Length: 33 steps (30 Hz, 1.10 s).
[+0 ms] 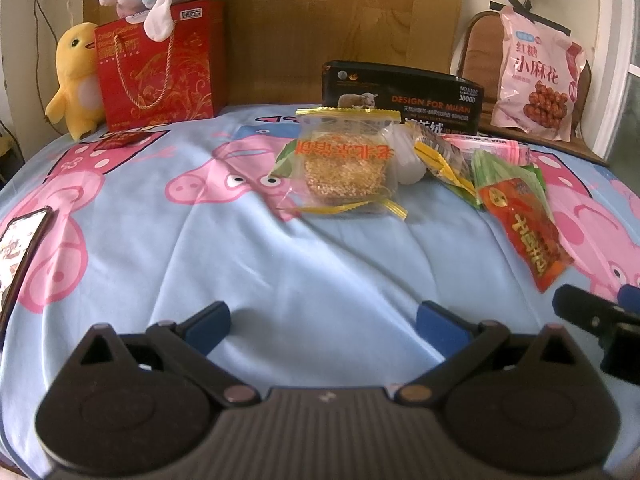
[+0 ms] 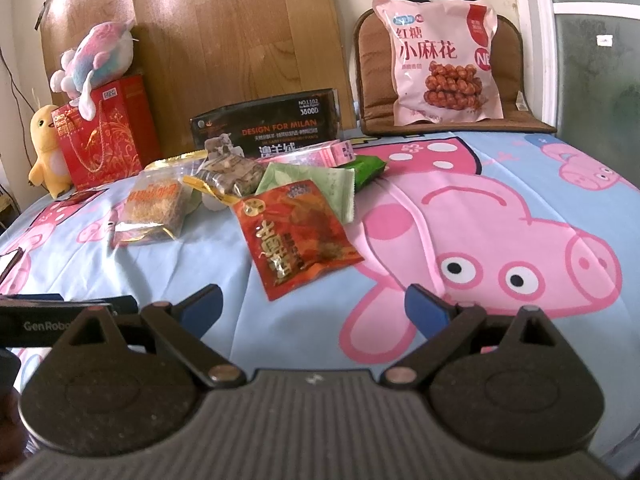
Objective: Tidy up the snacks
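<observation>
Several light, crinkly snack packets (image 2: 224, 196) lie heaped mid-bedsheet (image 2: 520, 152) toward its far edge; both my left claw (image 1: 322, 322) and right claw (image 2: 314, 306) hang spread, empty; I judge the nearest red pouch (image 2: 296, 232) slippery, best pinched by its flat sealed edge.

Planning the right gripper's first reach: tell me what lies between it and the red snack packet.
Nothing: in the right wrist view only bare cartoon-pig bedsheet separates the open right gripper from the red snack packet.
</observation>
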Motion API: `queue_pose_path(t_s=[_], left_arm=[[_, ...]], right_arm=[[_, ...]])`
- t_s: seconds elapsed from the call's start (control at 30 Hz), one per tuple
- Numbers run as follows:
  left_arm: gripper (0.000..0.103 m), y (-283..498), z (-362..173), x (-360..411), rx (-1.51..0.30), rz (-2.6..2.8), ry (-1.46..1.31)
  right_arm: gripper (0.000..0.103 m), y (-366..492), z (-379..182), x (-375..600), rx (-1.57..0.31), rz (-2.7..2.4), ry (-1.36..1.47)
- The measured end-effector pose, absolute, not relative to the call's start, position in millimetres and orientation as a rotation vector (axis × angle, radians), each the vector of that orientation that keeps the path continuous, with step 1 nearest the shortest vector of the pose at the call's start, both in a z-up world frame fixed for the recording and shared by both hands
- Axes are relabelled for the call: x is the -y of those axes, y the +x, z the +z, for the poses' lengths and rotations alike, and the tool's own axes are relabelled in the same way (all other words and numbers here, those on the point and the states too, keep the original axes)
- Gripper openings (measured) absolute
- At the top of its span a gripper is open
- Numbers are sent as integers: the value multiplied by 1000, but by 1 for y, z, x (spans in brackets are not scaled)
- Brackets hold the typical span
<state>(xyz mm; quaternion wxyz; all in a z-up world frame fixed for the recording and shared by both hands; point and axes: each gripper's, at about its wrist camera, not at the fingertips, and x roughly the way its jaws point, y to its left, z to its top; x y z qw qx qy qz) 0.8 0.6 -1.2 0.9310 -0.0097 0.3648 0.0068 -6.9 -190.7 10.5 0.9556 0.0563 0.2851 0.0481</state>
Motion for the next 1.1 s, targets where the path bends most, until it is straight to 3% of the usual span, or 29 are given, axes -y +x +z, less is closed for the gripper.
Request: queue_pose_path(t_s=[1.1], left_arm=[[103, 0, -2, 0, -736, 7, -18]], right_arm=[[99, -7, 10, 191, -584, 99, 116]])
